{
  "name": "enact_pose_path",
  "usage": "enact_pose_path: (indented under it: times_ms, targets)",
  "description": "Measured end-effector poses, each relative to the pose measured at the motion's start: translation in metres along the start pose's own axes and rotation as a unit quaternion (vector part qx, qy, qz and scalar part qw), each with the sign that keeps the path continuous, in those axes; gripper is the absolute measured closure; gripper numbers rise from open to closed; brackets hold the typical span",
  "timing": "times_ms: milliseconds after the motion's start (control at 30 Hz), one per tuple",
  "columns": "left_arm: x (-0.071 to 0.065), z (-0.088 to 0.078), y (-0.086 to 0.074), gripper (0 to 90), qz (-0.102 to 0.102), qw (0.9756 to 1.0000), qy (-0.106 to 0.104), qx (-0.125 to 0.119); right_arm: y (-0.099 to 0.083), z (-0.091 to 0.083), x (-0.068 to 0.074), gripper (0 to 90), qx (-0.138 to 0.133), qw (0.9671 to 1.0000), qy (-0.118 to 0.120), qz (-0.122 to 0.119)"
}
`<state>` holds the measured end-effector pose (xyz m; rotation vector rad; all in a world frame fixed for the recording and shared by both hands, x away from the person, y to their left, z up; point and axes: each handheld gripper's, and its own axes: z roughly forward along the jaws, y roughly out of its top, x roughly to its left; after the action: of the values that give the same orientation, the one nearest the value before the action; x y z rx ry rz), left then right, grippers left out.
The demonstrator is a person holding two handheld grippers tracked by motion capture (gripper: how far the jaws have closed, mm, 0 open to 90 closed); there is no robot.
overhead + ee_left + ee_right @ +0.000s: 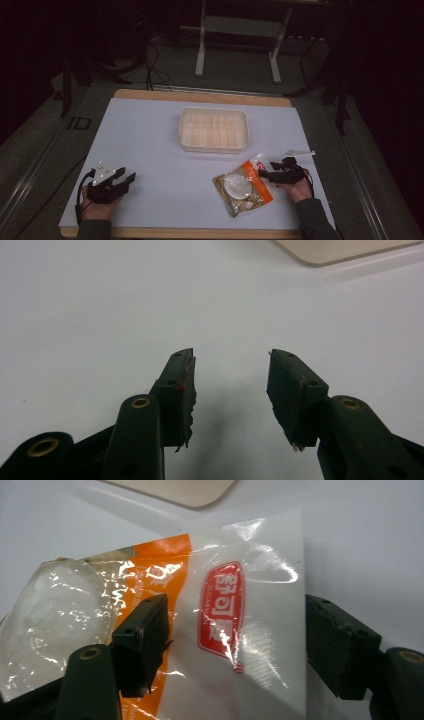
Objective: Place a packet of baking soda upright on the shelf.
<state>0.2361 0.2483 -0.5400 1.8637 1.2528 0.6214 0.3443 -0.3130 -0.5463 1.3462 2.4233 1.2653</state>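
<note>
A snack bag [243, 187] with an orange and white wrapper and a clear window lies flat on the white table cover at the front right. In the right gripper view its white end with a red label [222, 612] lies between the jaws. My right gripper [266, 168] is at the bag's upper right end and stands open, one jaw over the orange part and the other beside the bag's edge [235, 602]. My left gripper [128, 174] rests at the front left, open, with nothing but bare table between its jaws [231, 354].
A cream plastic tray [214, 111] sits at the middle of the table beyond the bag; its corner shows in both gripper views [340, 250] [180, 490]. A small white strip [297, 153] lies just beyond my right gripper. Table legs stand on the floor behind.
</note>
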Motion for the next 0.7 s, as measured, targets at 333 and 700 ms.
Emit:
enact_pose_path:
  times_ms: [333,700]
  targets:
    - [0.000,0.000,0.000,53.1,0.001,1.0000,0.003,-0.001,-0.003,-0.009,-0.006,48.7,-0.004,0.9996,0.018,0.020]
    - [-0.001,0.000,0.000,52.6,0.004,1.0000,0.007,0.001,-0.006,-0.036,-0.010,66.7,-0.034,0.9964,0.073,0.027]
